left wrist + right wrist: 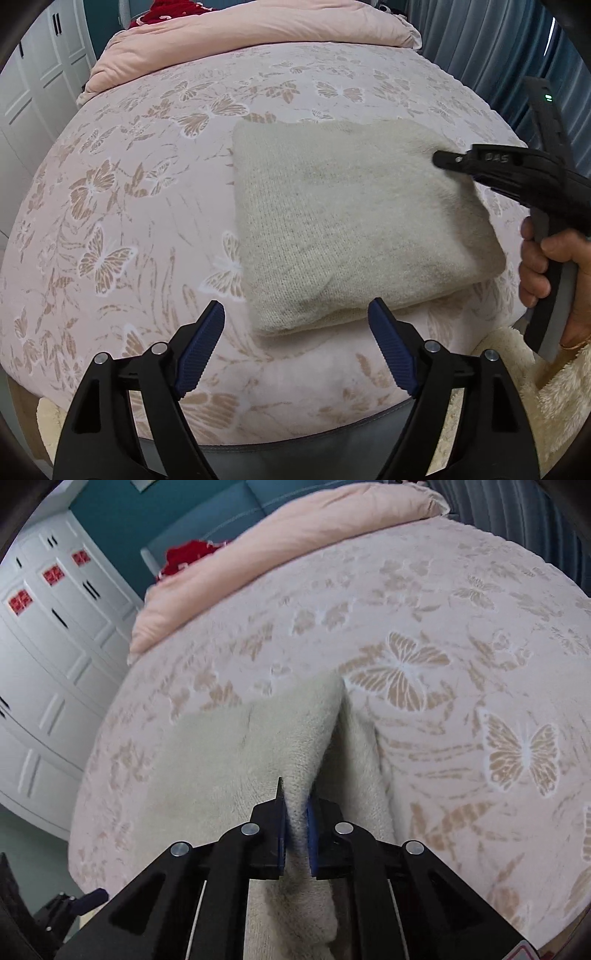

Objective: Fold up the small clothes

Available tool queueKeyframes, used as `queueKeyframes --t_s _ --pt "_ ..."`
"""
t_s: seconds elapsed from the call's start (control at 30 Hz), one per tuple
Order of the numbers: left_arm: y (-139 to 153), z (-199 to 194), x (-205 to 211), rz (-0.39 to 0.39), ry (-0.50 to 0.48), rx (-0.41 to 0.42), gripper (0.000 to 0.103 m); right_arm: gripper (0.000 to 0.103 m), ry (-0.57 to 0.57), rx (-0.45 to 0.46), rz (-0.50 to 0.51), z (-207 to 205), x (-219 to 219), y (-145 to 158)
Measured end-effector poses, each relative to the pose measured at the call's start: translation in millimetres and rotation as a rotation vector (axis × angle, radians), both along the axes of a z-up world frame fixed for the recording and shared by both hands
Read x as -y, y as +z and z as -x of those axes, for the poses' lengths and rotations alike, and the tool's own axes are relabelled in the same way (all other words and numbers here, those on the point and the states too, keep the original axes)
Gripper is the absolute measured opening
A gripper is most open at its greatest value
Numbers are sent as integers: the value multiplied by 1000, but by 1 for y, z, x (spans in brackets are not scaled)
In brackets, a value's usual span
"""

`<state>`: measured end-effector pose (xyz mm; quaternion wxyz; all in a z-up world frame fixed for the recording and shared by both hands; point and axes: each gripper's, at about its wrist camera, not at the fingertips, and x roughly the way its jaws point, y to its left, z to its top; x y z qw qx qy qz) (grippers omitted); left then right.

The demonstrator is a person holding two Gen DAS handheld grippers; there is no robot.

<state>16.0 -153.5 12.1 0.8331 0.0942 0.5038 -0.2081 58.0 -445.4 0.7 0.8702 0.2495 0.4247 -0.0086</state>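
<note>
Step in hand, by my reading: final fold or tidy-up of the knit (354,221). It lies on the bed (122,206), right of centre, near edge close to the bed's near edge.

Right gripper (295,823): jaws closed on a pinched ridge of the knit's right side; fabric rises between the pads. Left wrist view shows it reaching in from the right over the far right corner.

Left gripper (295,347): jaws spread wide, holding nothing, just short of the knit's near edge.

Knit: cream, fuzzy, thick, already a squarish stacked bundle; lower layers show along the near edge. Right wrist view is blurred, so how many layers are pinched is unclear.

Next move likely calls for laying the pinched edge flat, letting go, and the left gripper steadying the near edge
</note>
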Motion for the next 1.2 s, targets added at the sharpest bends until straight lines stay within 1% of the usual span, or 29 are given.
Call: queueKeyframes --t_s 0.03,0.07,0.1,0.13,0.17,0.2,0.23,0.27,0.3,0.33,0.37,0.43,0.47,0.53,0.57,0.6,0.63,0.67,0.73,0.77,0.83,0.9,0.93,0.97,1.0,1.03,1.07,1.1,1.2 --pt "1 -2 1 8 0 1 80 8 -14 8 0 3 6 1" --pt "1 -4 2 18 2 -2 84 8 -20 -26 21 1 10 -9" --pt "-1 -7 4 31 7 -12 85 9 -13 -105 60 -6 12 -30" --pt "-5 -10 6 48 9 -31 85 10 10 -183 71 -11 13 -53" --pt "-9 -14 8 77 10 -55 85 10 18 -197 59 -11 13 -64" --pt "-13 -18 9 109 14 -85 85 14 2 -165 41 -5 15 -61" --pt "-17 -21 10 129 21 -114 85 23 -10 -134 5 0 17 -51" --pt "-20 -25 9 162 25 -143 85 30 -32 -111 -25 7 20 -41" --pt "-23 -30 8 190 37 -171 86 48 -59 -92 -28 16 22 -32" --pt "-25 -34 5 202 63 -193 87 66 -84 -70 -18 26 23 -24" --pt "-27 -40 1 231 88 -215 90 71 -105 -58 -7 38 24 -20" --pt "-34 -50 -4 281 125 -267 91 73 -116 -78 -30 56 25 -24" --pt "-39 -57 -7 301 150 -297 93 75 -108 -94 -78 64 24 -31" --pt "-54 -70 -10 337 195 -357 94 78 -86 -142 -173 72 18 -51" --pt "-62 -75 -10 358 213 -393 95 78 -72 -171 -200 71 12 -62" --pt "-70 -80 -9 374 227 -429 95 81 -67 -194 -209 70 8 -72" --pt "-78 -84 -7 383 243 -457 95 87 -71 -206 -220 69 3 -79" --pt "-86 -87 -4 392 248 -480 96 88 -81 -197 -230 68 1 -82" --pt "-97 -89 3 383 258 -513 98 89 -82 -174 -247 60 -3 -82" --pt "-98 -90 6 381 258 -511 98 89 -76 -173 -273 53 -4 -83" --pt "-96 -91 16 353 241 -490 98 89 -80 -173 -350 39 -7 -88" --pt "-92 -94 23 328 234 -492 98 90 -108 -188 -366 28 -9 -93" --pt "-91 -96 25 325 234 -501 98 87 -116 -180 -371 24 -9 -93" --pt "-88 -97 27 324 233 -505 94 81 -125 -176 -377 21 -10 -92" --pt "-84 -97 29 312 222 -497 85 62 -128 -175 -382 18 -11 -90" --pt "-77 -96 31 293 203 -475 79 44 -128 -174 -386 17 -11 -86" --pt "-69 -93 34 269 175 -444 67 40 -130 -166 -384 18 -11 -80" --pt "-58 -89 37 241 137 -403 58 37 -128 -151 -371 19 -12 -71" --pt "-23 -76 39 192 46 -295 53 36 -114 -91 -324 34 -17 -37"
